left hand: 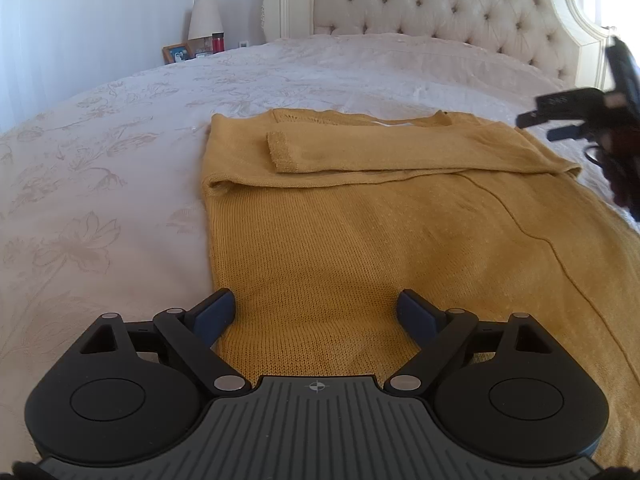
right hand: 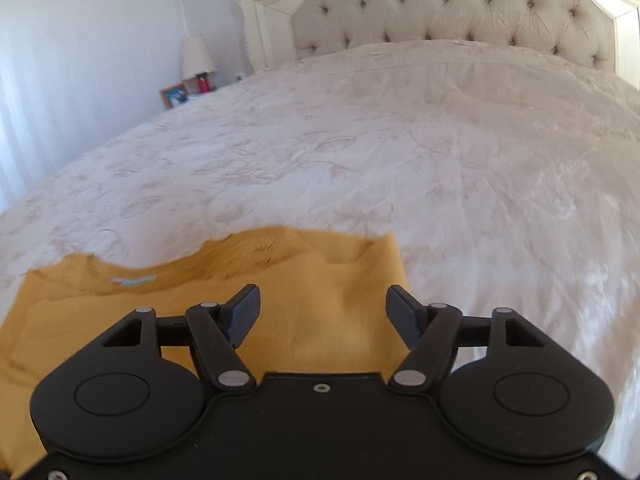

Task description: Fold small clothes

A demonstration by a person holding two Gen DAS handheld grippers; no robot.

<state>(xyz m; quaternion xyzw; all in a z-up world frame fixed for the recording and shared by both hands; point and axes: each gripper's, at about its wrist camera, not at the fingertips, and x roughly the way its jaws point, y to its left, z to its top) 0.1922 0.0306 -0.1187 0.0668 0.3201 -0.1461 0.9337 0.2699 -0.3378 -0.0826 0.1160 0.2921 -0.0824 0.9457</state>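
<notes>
Sweater (left hand: 340, 240) flat on bed (left hand: 100, 200), sleeve (left hand: 400, 152) folded across chest. Left gripper (left hand: 316, 312) wide above hem, right gripper (right hand: 323, 312) wide near collar, both empty. Could drag sleeve loose if pinched through one layer.

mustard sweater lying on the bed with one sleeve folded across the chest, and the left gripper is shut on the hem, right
Not quite. The left gripper is open, its jaws spread wide over the lower part of the mustard sweater and gripping nothing; the left wrist view shows it. The rest holds: the sweater lies on the bed with one sleeve folded across the chest.
</notes>
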